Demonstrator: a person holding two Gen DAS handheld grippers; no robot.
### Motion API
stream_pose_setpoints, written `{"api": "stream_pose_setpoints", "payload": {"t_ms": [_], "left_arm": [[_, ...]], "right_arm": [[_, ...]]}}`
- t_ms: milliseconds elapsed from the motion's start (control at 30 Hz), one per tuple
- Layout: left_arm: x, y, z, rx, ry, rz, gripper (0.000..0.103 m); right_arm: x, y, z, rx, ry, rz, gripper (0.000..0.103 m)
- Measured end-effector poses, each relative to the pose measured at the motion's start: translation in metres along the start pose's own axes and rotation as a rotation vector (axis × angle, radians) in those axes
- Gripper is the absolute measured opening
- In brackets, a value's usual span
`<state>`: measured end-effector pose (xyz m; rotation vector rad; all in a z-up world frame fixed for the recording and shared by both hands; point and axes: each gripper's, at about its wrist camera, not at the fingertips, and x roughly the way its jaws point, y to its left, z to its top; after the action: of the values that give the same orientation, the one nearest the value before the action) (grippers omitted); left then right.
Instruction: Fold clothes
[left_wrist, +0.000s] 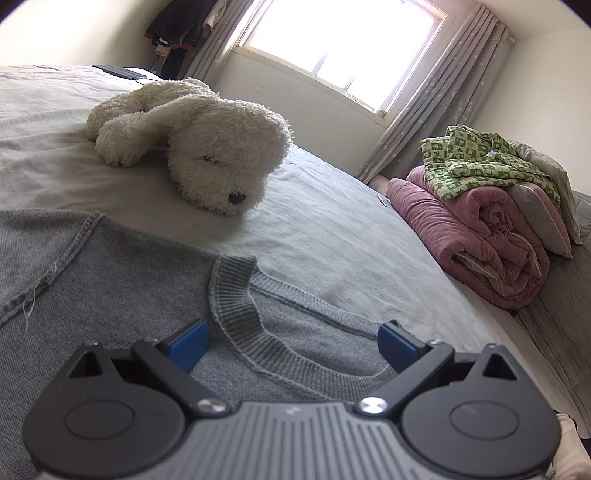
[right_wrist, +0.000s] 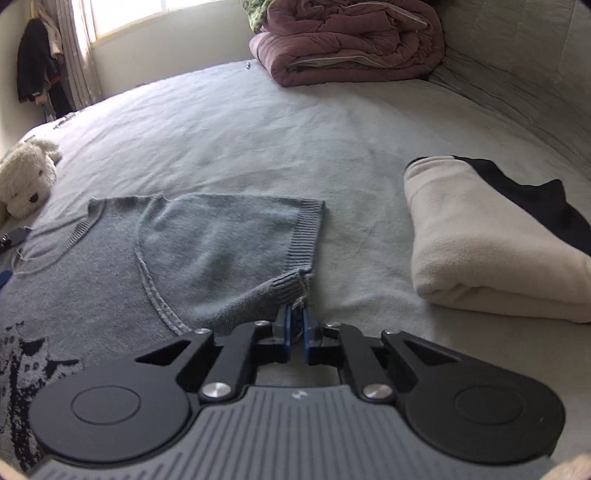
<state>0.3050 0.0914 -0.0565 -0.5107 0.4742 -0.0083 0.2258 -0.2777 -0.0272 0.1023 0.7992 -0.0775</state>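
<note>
- grey sweater (right_wrist: 110, 266) is lying flat on the bed (right_wrist: 258, 140), neck pointing toward 10 o'clock in the right wrist view, with a folded cream garment (right_wrist: 491, 251) sitting off at 3 o'clock
- right gripper (right_wrist: 294, 321) is pinching the ribbed sleeve cuff (right_wrist: 291, 286), jaws together on it
- left gripper (left_wrist: 293, 345) is hovering wide apart over the collar (left_wrist: 240, 317), holding nothing
- looks like the sleeve fold is going on; I'd guess the cuff is wanting to travel across the body while the collar stays put
</note>
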Motion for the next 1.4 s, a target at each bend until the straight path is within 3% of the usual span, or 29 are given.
{"api": "stream_pose_setpoints", "payload": {"t_ms": [133, 267, 400, 500, 567, 667, 1033, 1200, 1400], "left_arm": [[0.000, 0.000, 0.000, 0.000, 0.000, 0.000, 0.099], [0.000, 0.000, 0.000, -0.001, 0.000, -0.001, 0.099], [0.000, 0.000, 0.000, 0.000, 0.000, 0.000, 0.099], [0.000, 0.000, 0.000, 0.000, 0.000, 0.000, 0.099], [0.000, 0.000, 0.000, 0.000, 0.000, 0.000, 0.099], [0.000, 0.000, 0.000, 0.000, 0.000, 0.000, 0.099], [0.000, 0.000, 0.000, 0.000, 0.000, 0.000, 0.099], [0.000, 0.000, 0.000, -0.001, 0.000, 0.000, 0.099], [0.000, 0.000, 0.000, -0.002, 0.001, -0.003, 0.099]], "right_arm": [[-0.003, -0.001, 0.001, -0.006, 0.008, -0.021, 0.007], [-0.005, -0.003, 0.003, -0.012, 0.015, -0.041, 0.021], [-0.011, 0.014, 0.013, -0.038, -0.085, -0.004, 0.035], [0.001, 0.023, 0.015, -0.030, -0.122, 0.058, 0.035], [0.014, 0.028, 0.013, -0.026, -0.090, 0.082, 0.026], [0.029, 0.034, 0.003, -0.085, -0.077, -0.013, 0.014], [0.054, 0.025, 0.021, -0.067, -0.139, -0.037, 0.024], [0.065, 0.021, 0.029, -0.058, -0.166, -0.048, 0.019], [0.045, -0.007, 0.027, 0.064, -0.152, -0.014, 0.024]]}}
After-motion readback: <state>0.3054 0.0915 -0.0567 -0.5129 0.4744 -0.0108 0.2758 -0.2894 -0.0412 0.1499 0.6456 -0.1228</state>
